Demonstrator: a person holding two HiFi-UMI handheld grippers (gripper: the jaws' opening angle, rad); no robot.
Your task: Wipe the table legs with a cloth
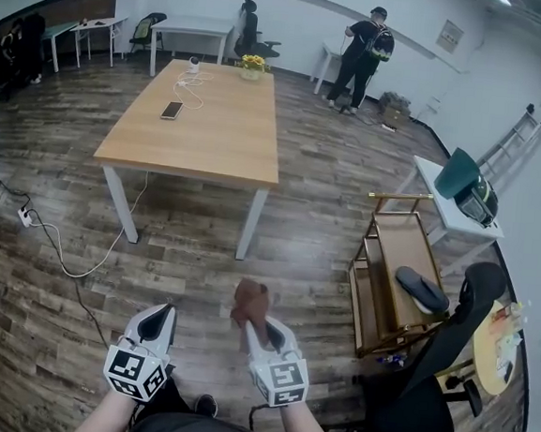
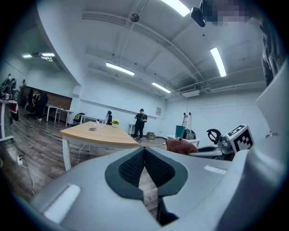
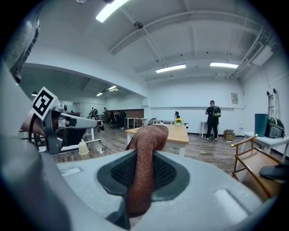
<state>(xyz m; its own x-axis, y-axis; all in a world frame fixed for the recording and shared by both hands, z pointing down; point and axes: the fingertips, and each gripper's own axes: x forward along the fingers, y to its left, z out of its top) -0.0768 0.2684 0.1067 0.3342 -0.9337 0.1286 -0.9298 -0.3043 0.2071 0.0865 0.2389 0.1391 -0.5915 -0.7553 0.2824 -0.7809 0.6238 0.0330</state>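
A wooden table (image 1: 203, 125) with white legs (image 1: 250, 224) stands ahead of me in the head view, some way off. My right gripper (image 1: 259, 330) is shut on a brown cloth (image 1: 250, 303), which sticks up between its jaws; the cloth (image 3: 143, 167) fills the middle of the right gripper view. My left gripper (image 1: 156, 323) is shut with nothing in it, its jaws meeting at a point (image 2: 144, 155). Both grippers are held low in front of my body, well short of the table (image 2: 97, 134).
A wooden trolley (image 1: 392, 277) holding a dark shoe stands to my right, with a black office chair (image 1: 446, 357) beside it. A cable and power strip (image 1: 27, 219) lie on the floor at left. A phone (image 1: 172, 110) and flowers (image 1: 253, 65) rest on the table. A person (image 1: 361, 58) stands at the far wall.
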